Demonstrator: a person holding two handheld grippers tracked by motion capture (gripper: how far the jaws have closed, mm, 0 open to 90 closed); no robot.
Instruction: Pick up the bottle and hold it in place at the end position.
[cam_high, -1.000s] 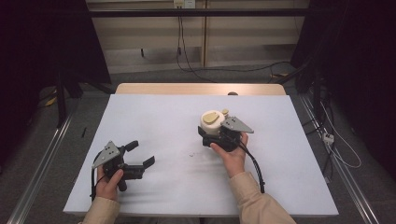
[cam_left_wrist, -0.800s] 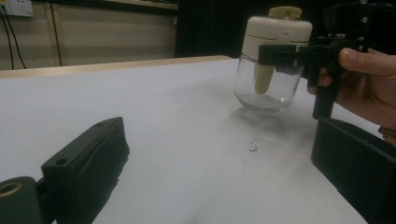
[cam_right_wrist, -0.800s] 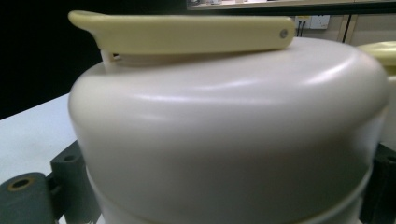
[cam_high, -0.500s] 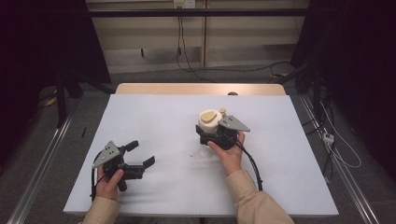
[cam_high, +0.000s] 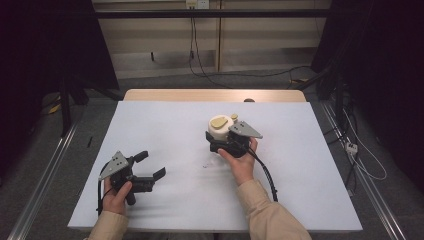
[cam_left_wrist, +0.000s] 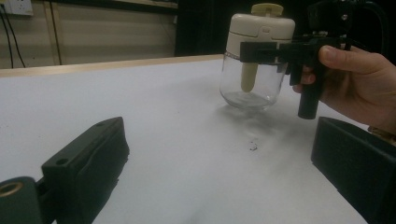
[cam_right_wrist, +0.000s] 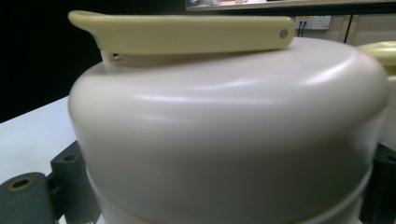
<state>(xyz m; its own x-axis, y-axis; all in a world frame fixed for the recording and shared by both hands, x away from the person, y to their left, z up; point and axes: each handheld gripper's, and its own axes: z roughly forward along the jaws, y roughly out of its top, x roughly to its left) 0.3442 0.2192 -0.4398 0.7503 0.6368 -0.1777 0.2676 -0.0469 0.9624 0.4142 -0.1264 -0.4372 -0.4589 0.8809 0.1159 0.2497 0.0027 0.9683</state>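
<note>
A lab: white table (cam_high: 165, 125), dark curtains (cam_high: 45, 65), floor cables (cam_high: 210, 70).

High view overhead; gripper views low (right nearest), sharing jar (cam_left_wrist: 256, 60).

Bare white table (cam_high: 165, 125) left of jar (cam_high: 220, 128) (w/ right gripper (cam_high: 226, 142)), open approach

In the right gripper view the cream lid (cam_right_wrist: 224, 126) of the jar (cam_left_wrist: 254, 60) covers most of the fingers (cam_right_wrist: 70, 186) and is cut off at the bottom edge, while in the high view the jar's glass body hides behind the right gripper (cam_high: 227, 140).
</note>
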